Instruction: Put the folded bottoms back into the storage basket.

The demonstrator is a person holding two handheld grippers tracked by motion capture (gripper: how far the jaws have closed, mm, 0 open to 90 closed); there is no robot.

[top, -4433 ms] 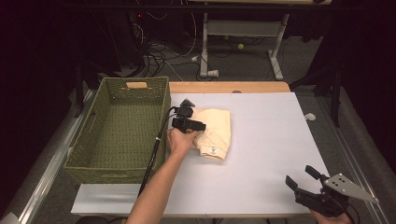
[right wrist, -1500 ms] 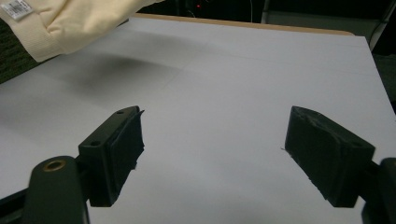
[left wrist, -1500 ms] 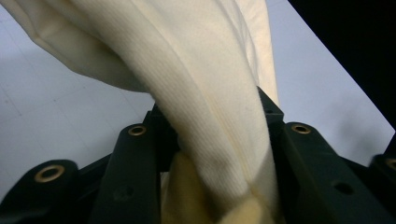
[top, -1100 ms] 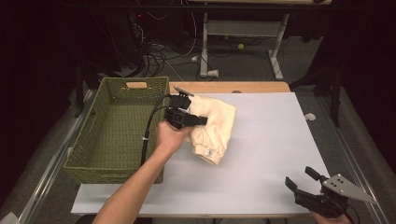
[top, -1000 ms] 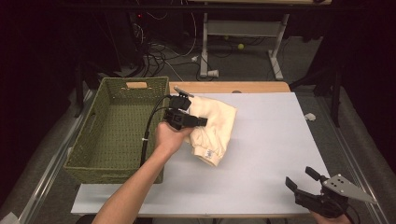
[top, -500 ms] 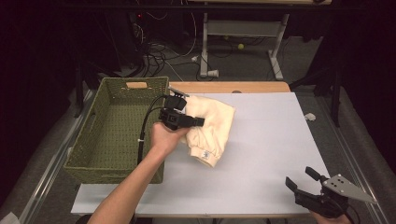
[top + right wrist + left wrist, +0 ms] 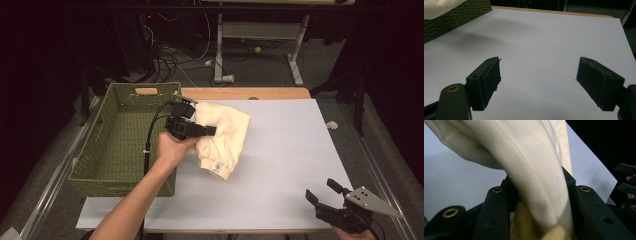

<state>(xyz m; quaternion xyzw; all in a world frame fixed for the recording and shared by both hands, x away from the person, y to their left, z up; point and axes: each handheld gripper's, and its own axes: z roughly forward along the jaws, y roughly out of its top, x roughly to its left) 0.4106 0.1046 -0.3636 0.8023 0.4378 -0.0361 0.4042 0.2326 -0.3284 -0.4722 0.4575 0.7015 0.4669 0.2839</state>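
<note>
Cream cloth lifted beside the basket

At the left, a green woven basket (image 7: pixel 122 137) sits on the white tabletop (image 7: pixel 290 150). Just right of its rim, the left gripper (image 7: pixel 200 131) has its fingers (image 7: pixel 496 215) pinching a fold of the cream cloth (image 7: pixel 225 137), which hangs bunched from them with its lower part near the tabletop. Far to the right, at the near edge, the right gripper (image 7: pixel 322 192) hovers with its fingers (image 7: pixel 486 82) spread wide apart, holding nothing.
</note>
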